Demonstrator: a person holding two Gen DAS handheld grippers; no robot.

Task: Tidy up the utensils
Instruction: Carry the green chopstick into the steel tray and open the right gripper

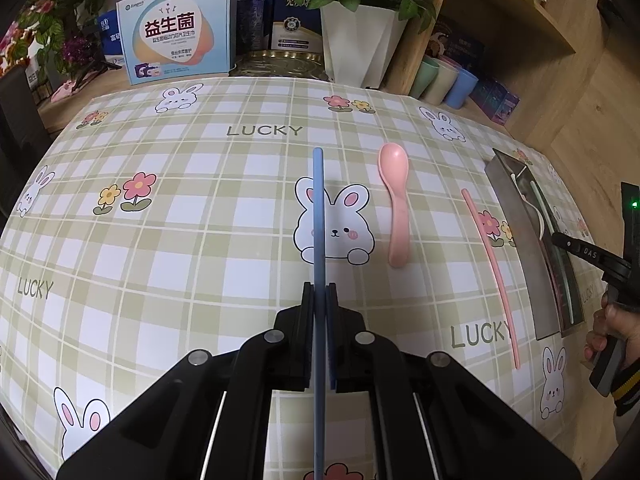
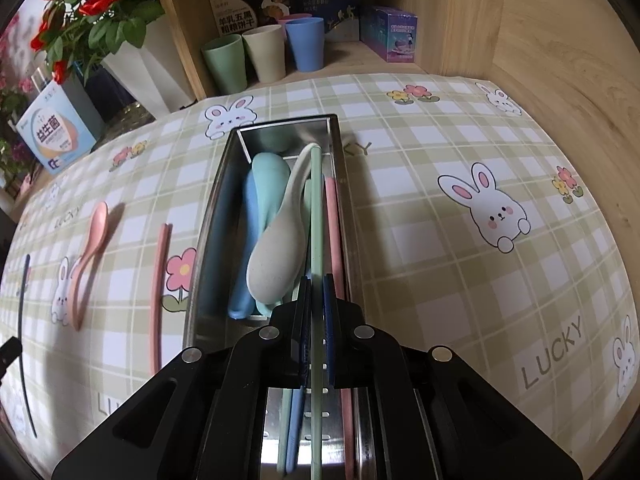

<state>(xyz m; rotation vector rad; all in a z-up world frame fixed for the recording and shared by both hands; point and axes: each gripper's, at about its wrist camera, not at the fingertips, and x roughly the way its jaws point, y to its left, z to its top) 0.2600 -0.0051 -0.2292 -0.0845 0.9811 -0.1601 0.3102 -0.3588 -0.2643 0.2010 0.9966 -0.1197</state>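
Observation:
My left gripper (image 1: 319, 292) is shut on a blue chopstick (image 1: 317, 208) that points away over the checked tablecloth. To its right lie a pink spoon (image 1: 395, 200) and a pink chopstick (image 1: 490, 268). My right gripper (image 2: 317, 284) is shut on a pale green chopstick (image 2: 317, 208), held lengthwise over the steel utensil box (image 2: 218, 200). Inside the box lie a beige spoon (image 2: 274, 256), a blue spoon (image 2: 244, 248), a mint spoon (image 2: 270, 172) and a pink chopstick (image 2: 334, 220). The right wrist view also shows the pink spoon (image 2: 90, 256), the loose pink chopstick (image 2: 159, 292) and the blue chopstick (image 2: 24, 340) left of the box.
A white flower pot (image 1: 360, 44), a printed box (image 1: 176, 28) and a gold tray (image 1: 276, 62) stand behind the cloth. Three cups (image 2: 264, 52) and small boxes sit in a wooden shelf. A wooden wall (image 2: 560, 60) bounds the right side. A hand (image 1: 604, 328) holds the right gripper.

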